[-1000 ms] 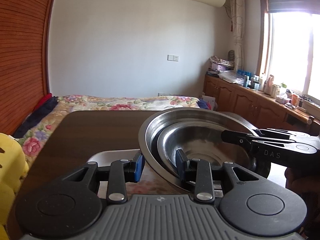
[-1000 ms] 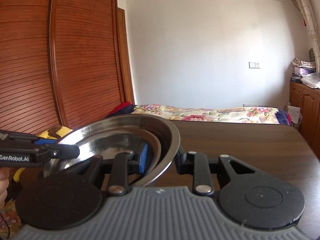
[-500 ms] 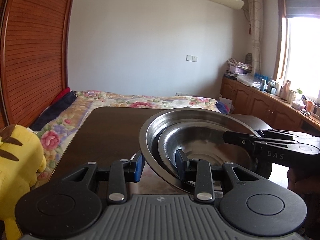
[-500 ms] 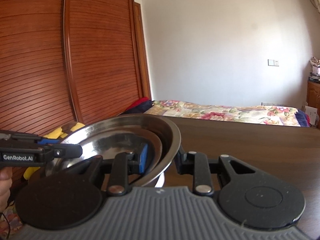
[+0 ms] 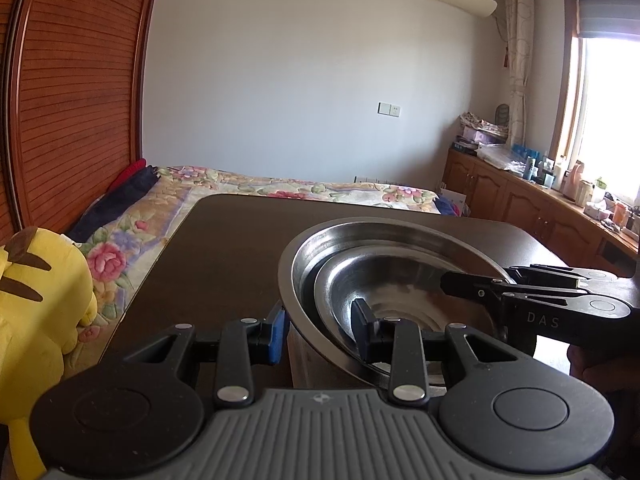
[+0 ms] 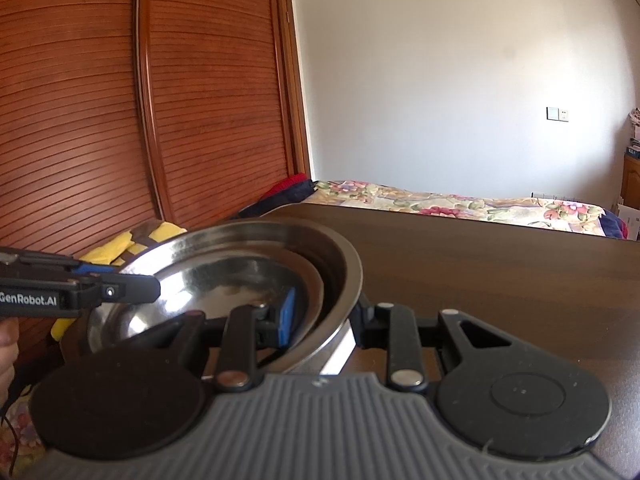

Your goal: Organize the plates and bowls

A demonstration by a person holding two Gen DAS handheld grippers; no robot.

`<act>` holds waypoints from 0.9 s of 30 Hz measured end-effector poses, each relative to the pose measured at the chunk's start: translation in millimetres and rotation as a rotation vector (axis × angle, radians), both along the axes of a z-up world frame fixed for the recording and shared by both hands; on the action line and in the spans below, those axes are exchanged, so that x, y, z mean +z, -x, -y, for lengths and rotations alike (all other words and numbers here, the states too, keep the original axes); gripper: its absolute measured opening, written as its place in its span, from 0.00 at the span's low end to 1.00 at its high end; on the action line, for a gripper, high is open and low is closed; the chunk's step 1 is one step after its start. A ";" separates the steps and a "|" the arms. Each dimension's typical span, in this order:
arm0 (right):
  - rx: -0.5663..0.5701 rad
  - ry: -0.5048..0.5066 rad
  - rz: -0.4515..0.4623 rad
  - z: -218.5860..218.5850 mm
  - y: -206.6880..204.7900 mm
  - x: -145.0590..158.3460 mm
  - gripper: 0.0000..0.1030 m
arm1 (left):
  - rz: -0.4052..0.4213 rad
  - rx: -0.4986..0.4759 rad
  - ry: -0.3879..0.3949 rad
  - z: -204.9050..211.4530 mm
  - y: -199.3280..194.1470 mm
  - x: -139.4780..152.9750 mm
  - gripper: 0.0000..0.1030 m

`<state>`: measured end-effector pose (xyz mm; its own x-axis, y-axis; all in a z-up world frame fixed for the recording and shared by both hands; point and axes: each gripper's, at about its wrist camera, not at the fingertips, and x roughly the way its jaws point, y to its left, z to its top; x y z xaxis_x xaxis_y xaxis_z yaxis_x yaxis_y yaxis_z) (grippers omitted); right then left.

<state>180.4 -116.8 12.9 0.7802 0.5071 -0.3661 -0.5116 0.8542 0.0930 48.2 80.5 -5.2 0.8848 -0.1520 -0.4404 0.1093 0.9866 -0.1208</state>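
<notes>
Two steel bowls, a smaller one [image 5: 400, 292] nested in a larger one [image 5: 304, 256], hang tilted over the dark wooden table [image 5: 224, 248]. My left gripper [image 5: 320, 330] is shut on their left rim, blue pad outside and black finger inside. My right gripper [image 5: 472, 284] comes in from the right and grips the opposite rim. In the right wrist view the right gripper [image 6: 325, 316] is shut on the rim of the bowls [image 6: 224, 276], and the left gripper [image 6: 120, 290] holds the far side. The bowls' undersides are hidden.
A yellow plush toy [image 5: 36, 320] sits off the table's left edge. Beyond the table lies a bed with a floral cover [image 5: 280, 190]. A slatted wooden wardrobe [image 6: 120, 120] stands left, cluttered cabinets [image 5: 540, 208] right. A white edge [image 6: 338, 354] shows under the bowls.
Both grippers have swung to the left with the nested bowls between them. The plush toy and wardrobe fill more of the views. The white dish is out of the left wrist view.
</notes>
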 end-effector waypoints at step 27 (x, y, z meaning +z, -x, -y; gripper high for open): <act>-0.033 -0.005 0.041 3.8 4.5 6.2 0.52 | 0.020 0.029 -0.028 1.6 2.0 5.2 0.54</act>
<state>175.9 -120.6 19.2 0.8110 0.4826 -0.3308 -0.4865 0.8703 0.0770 46.2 78.9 -0.1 0.8972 -0.1140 -0.4266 0.0829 0.9924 -0.0908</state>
